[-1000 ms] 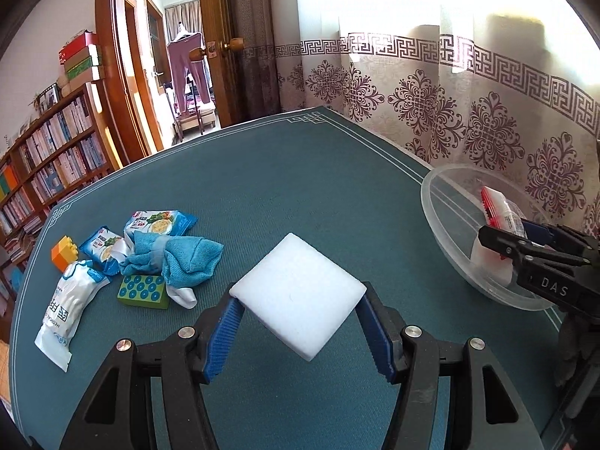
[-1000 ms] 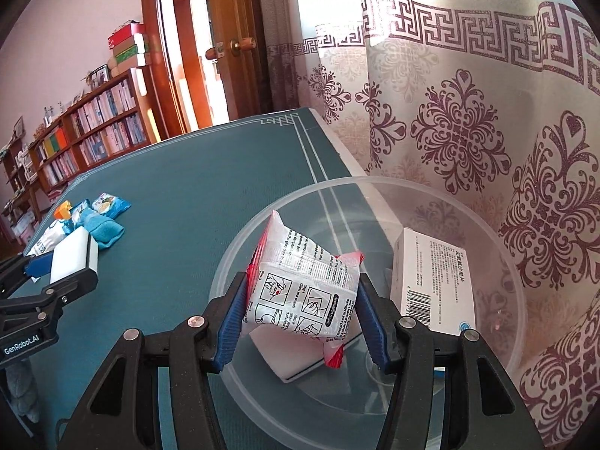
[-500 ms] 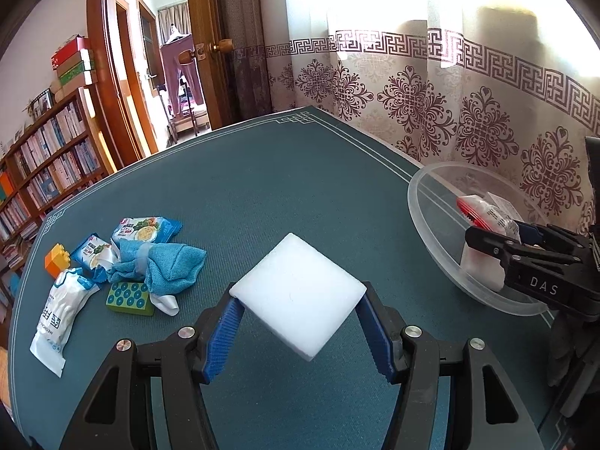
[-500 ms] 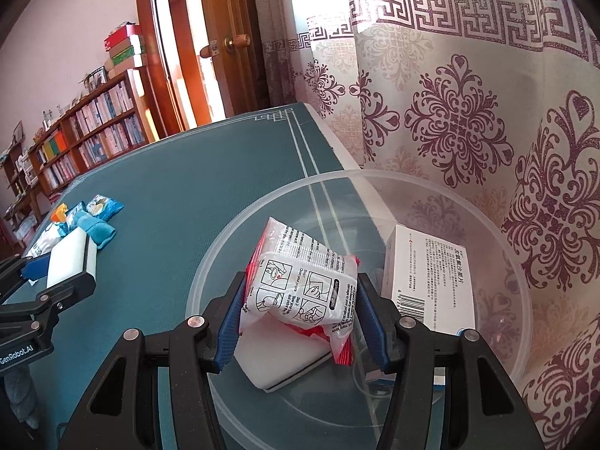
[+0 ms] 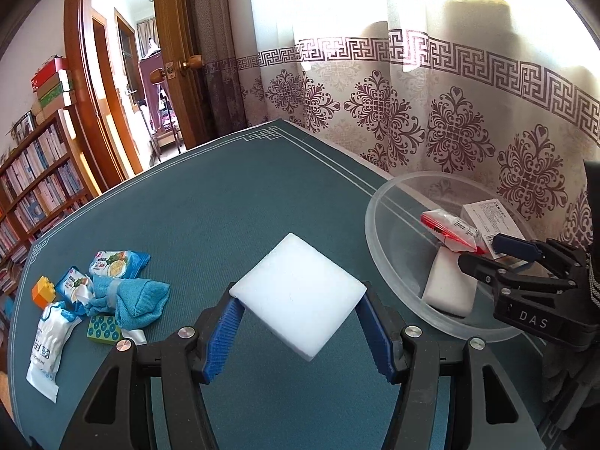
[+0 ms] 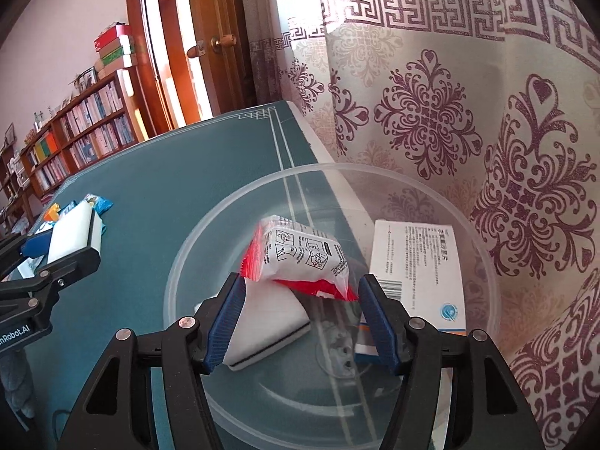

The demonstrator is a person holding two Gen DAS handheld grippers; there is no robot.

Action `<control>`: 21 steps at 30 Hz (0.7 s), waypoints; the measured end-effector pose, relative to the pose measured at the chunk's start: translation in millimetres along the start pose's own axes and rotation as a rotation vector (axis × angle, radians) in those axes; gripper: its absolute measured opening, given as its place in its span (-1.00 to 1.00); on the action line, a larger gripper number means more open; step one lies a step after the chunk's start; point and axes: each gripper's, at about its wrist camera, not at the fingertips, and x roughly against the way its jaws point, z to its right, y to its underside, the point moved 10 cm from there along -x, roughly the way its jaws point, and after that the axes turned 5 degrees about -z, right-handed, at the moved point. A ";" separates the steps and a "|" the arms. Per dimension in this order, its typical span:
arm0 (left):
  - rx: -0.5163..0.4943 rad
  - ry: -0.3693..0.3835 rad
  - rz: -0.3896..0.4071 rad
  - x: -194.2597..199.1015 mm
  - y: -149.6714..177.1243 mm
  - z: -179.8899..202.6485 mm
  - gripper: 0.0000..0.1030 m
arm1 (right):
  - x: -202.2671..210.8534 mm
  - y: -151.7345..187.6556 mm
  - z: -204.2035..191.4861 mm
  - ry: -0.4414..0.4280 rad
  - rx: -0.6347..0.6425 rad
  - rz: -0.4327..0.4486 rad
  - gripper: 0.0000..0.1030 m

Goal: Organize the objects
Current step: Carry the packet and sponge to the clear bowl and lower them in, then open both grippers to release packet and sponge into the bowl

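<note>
My left gripper (image 5: 300, 333) is shut on a square white sponge (image 5: 298, 294), held flat above the teal table (image 5: 225, 206); it also shows at the left of the right wrist view as the left gripper (image 6: 56, 251). My right gripper (image 6: 300, 315) hangs over a clear plastic bowl (image 6: 330, 167), its jaws opening. A red-and-white packet (image 6: 303, 258) lies between the pads, resting on another white sponge (image 6: 270, 318) in the bowl, and the pads do not press it. A white box (image 6: 416, 262) lies beside it. In the left wrist view the bowl (image 5: 378, 202) and right gripper (image 5: 487, 255) are at the right.
A pile sits at the table's left: a blue cloth (image 5: 131, 300), snack packets (image 5: 116, 264), an orange brick (image 5: 43, 292), a green block (image 5: 103, 330) and a white pouch (image 5: 48, 345). A patterned curtain (image 5: 431, 120) hangs just behind the bowl. Bookshelves (image 5: 33, 187) stand at the far left.
The left gripper has carried its sponge toward the bowl. The right gripper's jaws have spread and the packet has sunk onto the sponge in the bowl.
</note>
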 end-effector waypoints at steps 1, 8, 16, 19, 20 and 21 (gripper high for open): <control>-0.004 0.015 -0.003 -1.1 -1.6 5.4 0.25 | 1.3 0.4 3.6 0.000 -0.005 0.004 0.25; -0.059 0.075 -0.004 -11.2 -16.4 46.2 0.25 | 16.6 -1.4 17.6 -0.005 -0.040 0.032 0.25; -0.106 0.156 0.002 -19.3 -25.6 83.9 0.26 | 20.0 7.4 28.0 0.007 -0.051 0.030 0.25; -0.121 0.161 0.013 -19.3 -28.6 91.2 0.26 | 23.3 8.1 33.2 0.022 -0.056 0.044 0.25; -0.123 0.162 0.017 -19.1 -29.9 91.9 0.27 | 23.5 8.0 35.5 0.021 -0.061 0.048 0.25; -0.122 0.163 0.019 -19.4 -30.4 92.6 0.29 | 23.4 7.9 37.2 0.019 -0.067 0.050 0.25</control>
